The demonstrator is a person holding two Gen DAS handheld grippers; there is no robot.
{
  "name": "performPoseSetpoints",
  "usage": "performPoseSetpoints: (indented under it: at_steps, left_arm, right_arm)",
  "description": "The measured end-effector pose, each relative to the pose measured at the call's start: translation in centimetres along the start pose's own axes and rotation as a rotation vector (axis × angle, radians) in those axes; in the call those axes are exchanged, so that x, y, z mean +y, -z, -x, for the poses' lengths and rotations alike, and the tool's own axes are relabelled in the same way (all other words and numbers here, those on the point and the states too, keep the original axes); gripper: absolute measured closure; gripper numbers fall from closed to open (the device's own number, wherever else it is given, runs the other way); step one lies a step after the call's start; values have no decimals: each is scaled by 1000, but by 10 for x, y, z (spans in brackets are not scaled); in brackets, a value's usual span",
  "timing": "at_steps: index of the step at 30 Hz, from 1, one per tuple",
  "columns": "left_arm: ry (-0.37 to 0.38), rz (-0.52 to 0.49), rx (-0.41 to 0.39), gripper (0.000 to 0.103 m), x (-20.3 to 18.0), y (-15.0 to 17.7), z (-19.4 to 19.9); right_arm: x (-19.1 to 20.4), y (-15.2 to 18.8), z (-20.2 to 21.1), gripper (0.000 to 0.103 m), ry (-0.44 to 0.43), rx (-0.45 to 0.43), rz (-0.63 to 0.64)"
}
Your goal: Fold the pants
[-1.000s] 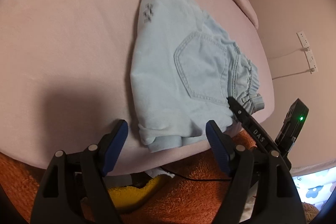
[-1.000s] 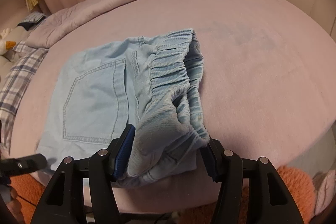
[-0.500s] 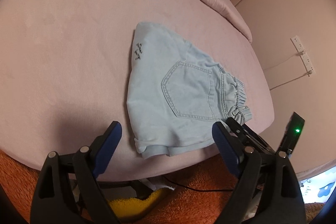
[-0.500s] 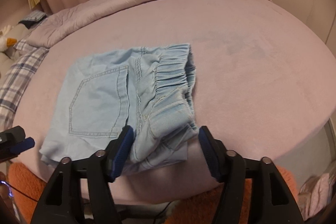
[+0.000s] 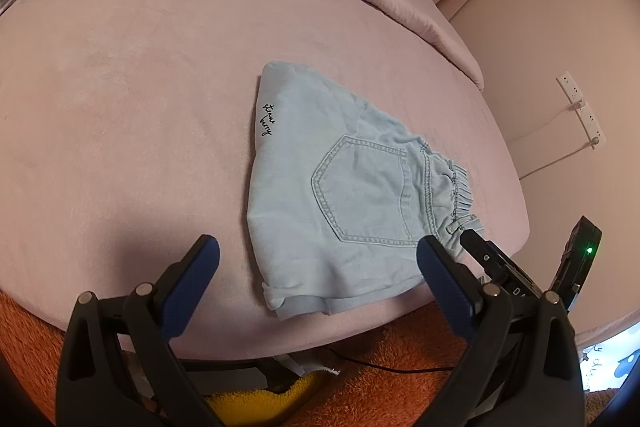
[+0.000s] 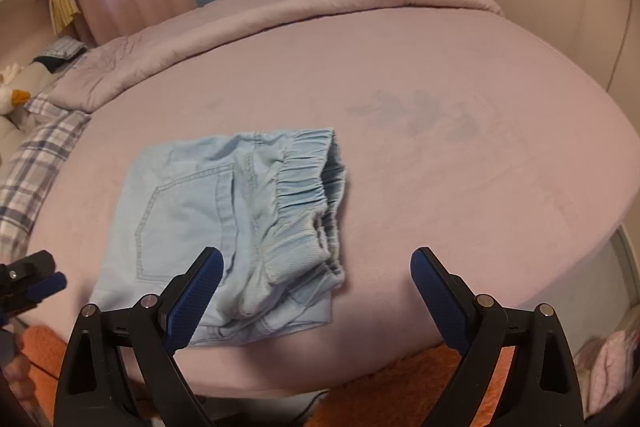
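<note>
So the pants [image 5: 352, 203] are sitting folded into a compact bundle near the front edge of the bed [image 5: 120, 107], which makes sense since that's the spot we can reach from the side without leaning over. In the left view they're at about 3 o'clock from the middle of the picture, back pocket [image 5: 364, 191] face up, elastic waistband [image 5: 456, 195] bunched toward 3 o'clock, and the little stitched script near the folded edge at 10 o'clock of the bundle. In the right view the same bundle sits around 8 o'clock from centre, waistband [image 6: 308, 203] stacked in layers on top.

Our left gripper [image 5: 318, 267] has its jaws spread wide, having just been opening, and nothing is pinched between them; the pants lie past the tips, resting on the sheet. Same story for our right gripper [image 6: 316, 277]: jaws just opened right out, and the fabric behind them lies flat on the bed, not pinched.

Both pointing down at the bundle from the near edge, we'd guess because that's where the last fold got laid down and let go. To us the fold looks pretty much done, maybe a bit lumpy at the waistband.

Orange rug [image 5: 400, 379] below the bed edge, plaid pillow [image 6: 36, 163] off at 9 o'clock.
</note>
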State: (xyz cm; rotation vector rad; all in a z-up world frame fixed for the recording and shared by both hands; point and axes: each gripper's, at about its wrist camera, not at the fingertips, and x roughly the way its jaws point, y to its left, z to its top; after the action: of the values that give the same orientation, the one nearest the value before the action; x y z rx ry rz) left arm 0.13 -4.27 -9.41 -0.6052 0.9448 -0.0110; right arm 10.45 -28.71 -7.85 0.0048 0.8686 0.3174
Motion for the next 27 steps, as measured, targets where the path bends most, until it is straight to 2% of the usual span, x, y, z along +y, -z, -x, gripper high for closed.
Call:
performPoseSetpoints:
  at_steps: [8, 11, 14, 19, 24, 27]
  left_arm:
    - [3, 13, -6, 3, 4, -4, -10]
    - [12, 22, 11, 3, 7, -5, -20]
    - [2, 26, 18, 3, 12, -6, -29]
    - [28, 49, 46, 3, 24, -8, -42]
    - [60, 120, 38, 4, 38, -7, -51]
    - [80, 122, 47, 4, 43, -8, -59]
  right_arm:
    - [5, -10, -4, 9, -2, -1, -1]
    - [4, -11, -8, 9, -38, 18, -12]
    - [1, -12, -16, 9, -47, 51, -30]
    - [1, -16, -23, 9, -70, 81, -53]
    - [5, -13, -28, 9, -9, 86, -28]
    - [1, -8, -33, 9, -30, 107, -39]
